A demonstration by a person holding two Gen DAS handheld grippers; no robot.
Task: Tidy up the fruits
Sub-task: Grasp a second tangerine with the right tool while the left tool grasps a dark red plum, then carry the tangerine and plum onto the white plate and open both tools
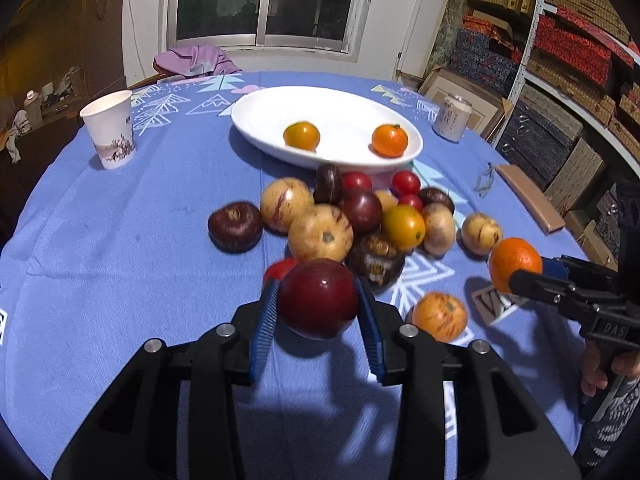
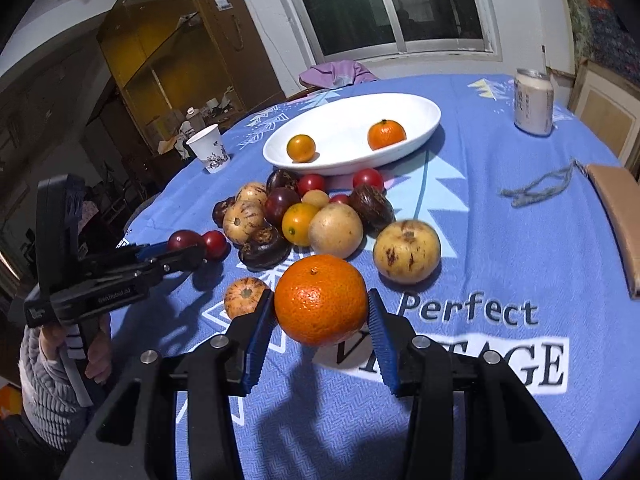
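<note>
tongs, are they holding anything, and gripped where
Both hold fruit. The left tongs clamp a dark red plum by its two sides; the right tongs clamp an orange the same way.

dish [image 1: 256, 118]: two fruits inside | fruit pile [image 1: 340, 220]: before dish | cup [image 1: 110, 134]: left | can [image 1: 453, 118]: right

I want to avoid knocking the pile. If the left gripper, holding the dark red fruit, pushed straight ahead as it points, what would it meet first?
Probably the small red tomato just beyond the dark red fruit that the left gripper holds, then the striped yellow fruit at the pile's near edge. Depth is unclear.
</note>
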